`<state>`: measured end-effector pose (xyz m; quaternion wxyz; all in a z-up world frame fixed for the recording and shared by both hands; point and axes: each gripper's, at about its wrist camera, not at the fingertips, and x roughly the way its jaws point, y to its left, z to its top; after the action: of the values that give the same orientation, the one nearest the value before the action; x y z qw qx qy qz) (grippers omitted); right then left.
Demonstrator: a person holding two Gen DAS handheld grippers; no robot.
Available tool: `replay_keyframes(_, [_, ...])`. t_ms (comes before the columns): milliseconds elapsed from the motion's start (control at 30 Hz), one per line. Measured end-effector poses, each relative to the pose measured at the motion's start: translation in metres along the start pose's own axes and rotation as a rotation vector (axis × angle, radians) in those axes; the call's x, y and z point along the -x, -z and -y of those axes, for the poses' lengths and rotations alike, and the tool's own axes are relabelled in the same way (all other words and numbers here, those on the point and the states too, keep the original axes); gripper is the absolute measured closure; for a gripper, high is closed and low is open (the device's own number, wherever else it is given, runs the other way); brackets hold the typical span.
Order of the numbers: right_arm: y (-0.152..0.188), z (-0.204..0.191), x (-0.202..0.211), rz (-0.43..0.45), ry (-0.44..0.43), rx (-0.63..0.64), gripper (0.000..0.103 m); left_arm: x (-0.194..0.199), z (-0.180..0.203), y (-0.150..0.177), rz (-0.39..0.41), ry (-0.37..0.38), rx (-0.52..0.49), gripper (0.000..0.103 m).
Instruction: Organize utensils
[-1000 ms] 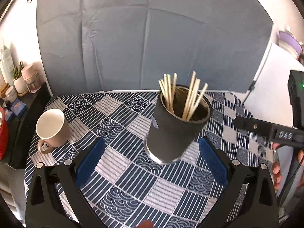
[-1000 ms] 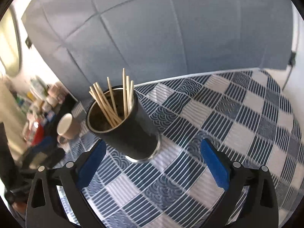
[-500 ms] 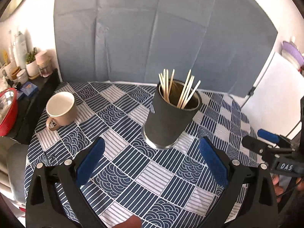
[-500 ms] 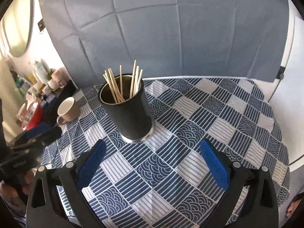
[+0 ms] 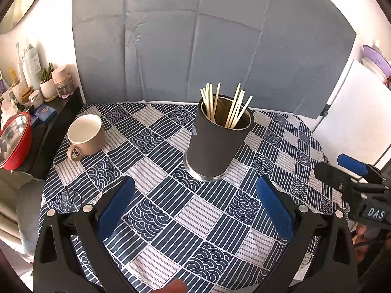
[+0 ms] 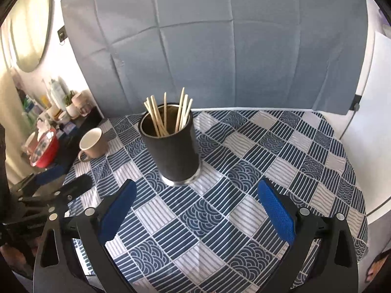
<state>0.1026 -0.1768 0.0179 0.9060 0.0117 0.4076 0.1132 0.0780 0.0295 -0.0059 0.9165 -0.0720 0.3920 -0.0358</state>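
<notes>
On the patterned cloth [image 5: 171, 222], wooden sticks [image 5: 229, 107] fill a cylindrical holder [image 5: 215, 146]; both tongs [image 5: 195, 205] [image 6: 195, 205] wide

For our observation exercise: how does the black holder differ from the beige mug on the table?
The black holder is tall and dark; the beige mug is shorter and pale. The holder has chopsticks standing in it; the mug looks empty. The mug has a handle; the holder shows none. The holder sits mid-table, the mug near the edge. Both stand upright on the checked tablecloth.

Black tool [image 5: 195, 210], blue pads [image 5: 114, 210], silver screws.
</notes>
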Motion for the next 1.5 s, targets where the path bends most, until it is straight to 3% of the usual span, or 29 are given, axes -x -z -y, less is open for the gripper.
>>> replay_keyframes(333, [0.007,0.000,-0.006,-0.038,-0.020,-0.007,0.008,-0.002,-0.004,0.005,-0.028,-0.027,0.047,0.006])
replay_keyframes(1033, [0.014,-0.006,-0.009,-0.080,0.000,0.018,0.008,0.008,0.001,0.013,-0.024,-0.020,0.026,0.006])
replay_keyframes(1133, [0.015,-0.006,-0.009,-0.084,0.010,0.025,0.008,0.011,0.003,0.013,-0.020,0.010,0.019,0.006])
replay_keyframes(1500, [0.017,-0.008,-0.005,-0.076,0.018,0.051,0.008,0.014,0.006,0.015,-0.013,-0.010,0.010,0.006])
